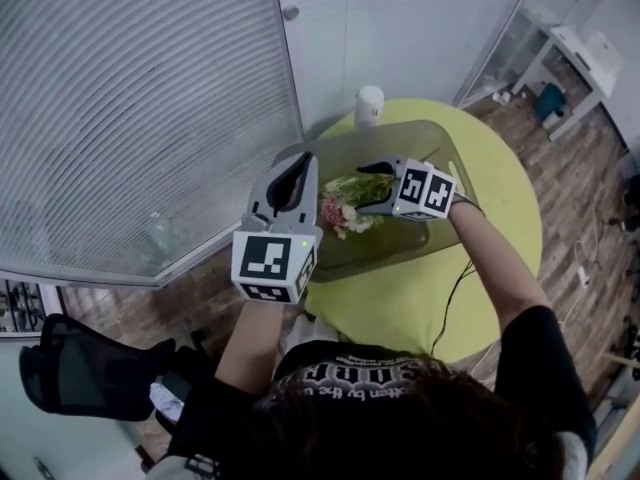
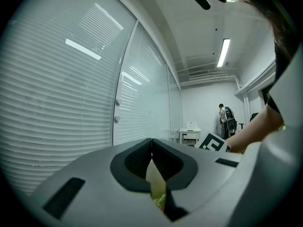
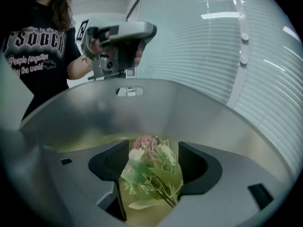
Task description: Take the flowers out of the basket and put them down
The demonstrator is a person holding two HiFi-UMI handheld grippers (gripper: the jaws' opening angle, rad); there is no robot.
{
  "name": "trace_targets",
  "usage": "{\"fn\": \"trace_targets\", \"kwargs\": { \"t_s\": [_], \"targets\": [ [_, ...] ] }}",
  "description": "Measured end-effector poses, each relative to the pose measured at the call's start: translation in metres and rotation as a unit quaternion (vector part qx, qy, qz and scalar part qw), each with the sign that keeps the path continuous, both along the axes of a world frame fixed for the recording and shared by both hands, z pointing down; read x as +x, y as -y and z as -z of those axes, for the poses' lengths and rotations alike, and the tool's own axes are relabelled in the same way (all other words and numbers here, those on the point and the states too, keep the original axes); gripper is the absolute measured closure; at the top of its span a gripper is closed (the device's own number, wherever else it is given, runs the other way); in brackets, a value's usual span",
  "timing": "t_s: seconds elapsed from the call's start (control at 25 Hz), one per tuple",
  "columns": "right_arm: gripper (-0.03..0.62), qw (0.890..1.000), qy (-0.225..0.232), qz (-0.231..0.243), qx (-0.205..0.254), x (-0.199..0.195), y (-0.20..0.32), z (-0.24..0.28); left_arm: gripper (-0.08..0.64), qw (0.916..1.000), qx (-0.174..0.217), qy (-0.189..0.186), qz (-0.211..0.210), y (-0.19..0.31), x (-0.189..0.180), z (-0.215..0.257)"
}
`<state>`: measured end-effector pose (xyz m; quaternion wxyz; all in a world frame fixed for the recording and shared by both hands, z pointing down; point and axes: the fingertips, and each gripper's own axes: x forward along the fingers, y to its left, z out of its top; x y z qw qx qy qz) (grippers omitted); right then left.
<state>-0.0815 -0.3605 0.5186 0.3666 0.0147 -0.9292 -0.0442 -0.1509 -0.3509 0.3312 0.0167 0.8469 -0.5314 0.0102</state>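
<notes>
The right gripper (image 3: 152,161) points steeply down into the basket (image 3: 156,105) with its jaws spread wide. The flowers (image 3: 149,169) lie between the two pads with a little clearance on each side, so nothing is gripped yet. The bunch lies on the basket floor, its long axis running roughly along the gripper's own line. The stems point back toward this gripper and the pink and white heads point away, toward the basket's far wall and the left gripper (image 1: 293,175). The jaws therefore straddle the bunch across its width, which I judge suits a close on the stems and leaves.

The left gripper has its jaws together on nothing. It hovers at the basket's left rim, near the flower heads but not aimed at them, so the right hand is clearly the one placed to lift.

The basket walls rise on all sides, so the way out is upward. Bare table (image 1: 500,203) lies open to the right of the basket and toward its near edge. A white cylinder (image 1: 369,105) stands at the far edge.
</notes>
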Motion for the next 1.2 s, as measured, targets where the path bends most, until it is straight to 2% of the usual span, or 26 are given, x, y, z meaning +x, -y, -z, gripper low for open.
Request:
{"fn": "trace_targets", "kwargs": {
  "t_s": [0.12, 0.28, 0.52, 0.8, 0.96, 1.04, 1.2],
  "targets": [
    [0.261, 0.998, -0.060, 0.017, 0.004, 0.006, 0.002, -0.028, 0.557, 1.0000, 0.000, 0.000, -0.002, 0.004, -0.002, -0.002],
    [0.259, 0.995, -0.094, 0.021, -0.006, 0.008, 0.004, -0.053, 0.557, 1.0000, -0.001, -0.004, -0.005, 0.011, -0.005, -0.002],
    [0.250, 0.983, -0.173, 0.066, 0.009, 0.014, -0.002, -0.087, 0.557, 0.9999, -0.002, -0.010, -0.013, 0.017, -0.003, -0.001],
    [0.252, 0.984, -0.165, 0.060, -0.001, 0.008, -0.007, -0.104, 0.557, 0.9995, -0.003, -0.025, -0.018, 0.014, -0.008, -0.002],
    [0.258, 0.980, -0.188, 0.071, -0.010, 0.010, -0.014, -0.115, 0.557, 0.9995, -0.003, -0.027, -0.017, 0.015, -0.009, -0.002],
    [0.293, 0.979, -0.190, 0.074, -0.022, 0.009, -0.020, -0.119, 0.557, 0.9994, -0.005, -0.030, -0.014, 0.013, -0.011, -0.003],
    [0.407, 0.979, -0.186, 0.078, -0.025, 0.009, -0.021, -0.117, 0.557, 0.9993, -0.004, -0.035, -0.014, 0.010, -0.012, -0.002]
  ]
}}
